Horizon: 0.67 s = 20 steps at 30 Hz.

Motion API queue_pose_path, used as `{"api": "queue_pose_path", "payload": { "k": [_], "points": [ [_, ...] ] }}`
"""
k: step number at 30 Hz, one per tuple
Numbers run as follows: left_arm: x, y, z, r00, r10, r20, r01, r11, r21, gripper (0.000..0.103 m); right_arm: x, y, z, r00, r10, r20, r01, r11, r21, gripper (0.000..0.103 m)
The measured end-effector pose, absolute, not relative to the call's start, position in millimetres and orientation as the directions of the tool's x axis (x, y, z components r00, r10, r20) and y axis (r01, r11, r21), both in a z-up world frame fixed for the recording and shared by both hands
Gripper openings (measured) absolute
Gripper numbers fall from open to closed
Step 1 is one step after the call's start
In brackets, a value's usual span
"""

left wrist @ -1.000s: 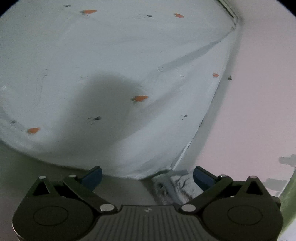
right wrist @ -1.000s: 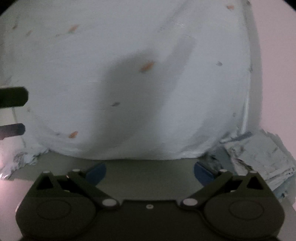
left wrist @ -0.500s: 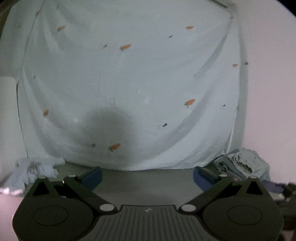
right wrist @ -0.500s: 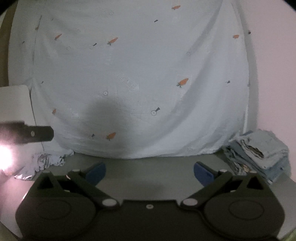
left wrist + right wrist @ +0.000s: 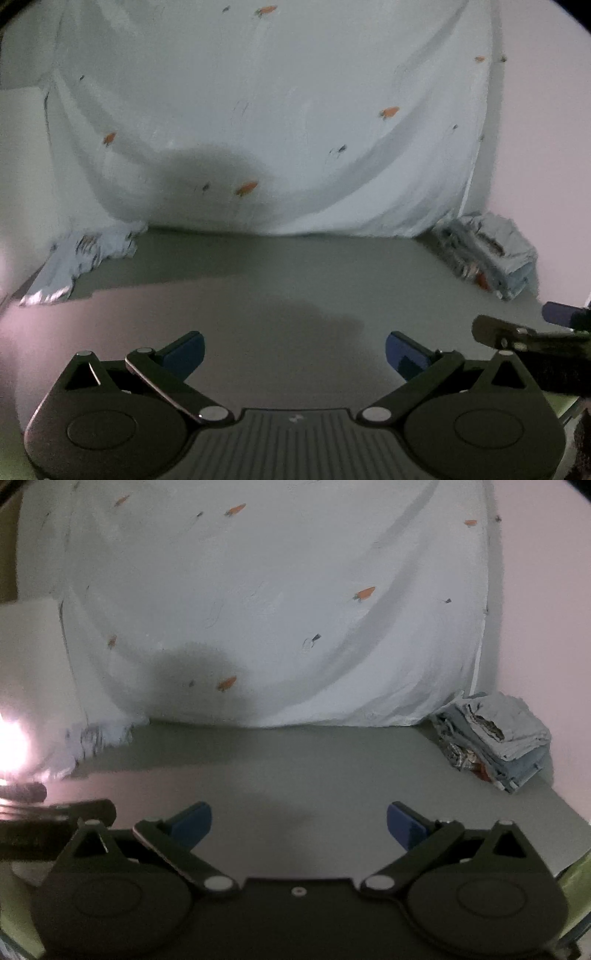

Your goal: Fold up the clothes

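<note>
A soft, wrinkled carrot-print sheet (image 5: pixel 295 110) is hanging matt beside folded cloth garments (image 5: pixel 495 738); the table (image 5: pixel 295 768) is looking smooth, the hand-held gripper (image 5: pixel 299 823) matt plastic.

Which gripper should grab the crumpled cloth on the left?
Probably the left gripper: open, empty, and on the crumpled cloth's side. The right gripper, also open, sits nearer the folded stack.

Left hand-held gripper (image 5: pixel 293 350): black plastic body, two round discs at the base, ribbed centre panel with a small pale mark. Angled black link arms with silver pivot screws, triangular cut-outs on the outer corners. Blue fingers (image 5: pixel 184 349), short and wedge-shaped. Right hand-held gripper (image 5: pixel 298 821): same black build, smooth centre panel with one small screw, silver pivots, blue fingers (image 5: pixel 194 819). Metallic edge on each left link arm.
</note>
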State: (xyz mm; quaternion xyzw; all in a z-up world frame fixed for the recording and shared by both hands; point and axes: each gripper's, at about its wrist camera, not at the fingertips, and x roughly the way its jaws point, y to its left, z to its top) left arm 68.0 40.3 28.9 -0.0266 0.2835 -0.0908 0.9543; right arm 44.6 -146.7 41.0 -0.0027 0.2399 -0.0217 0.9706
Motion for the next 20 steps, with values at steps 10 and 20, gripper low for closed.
{"api": "queue_pose_path", "payload": {
  "k": [10, 20],
  "points": [
    [64, 50, 23, 0.811, -0.148, -0.567, 0.113, 0.989, -0.096, 0.103, 36, -137, 29, 0.865, -0.014, -0.501, 0.002, 1.0, -0.023, 0.103],
    [69, 60, 23, 0.809, -0.143, -0.571, 0.108, 0.99, -0.095, 0.103, 39, -129, 28, 0.866, -0.007, -0.5, -0.007, 1.0, -0.027, 0.103]
  ]
}}
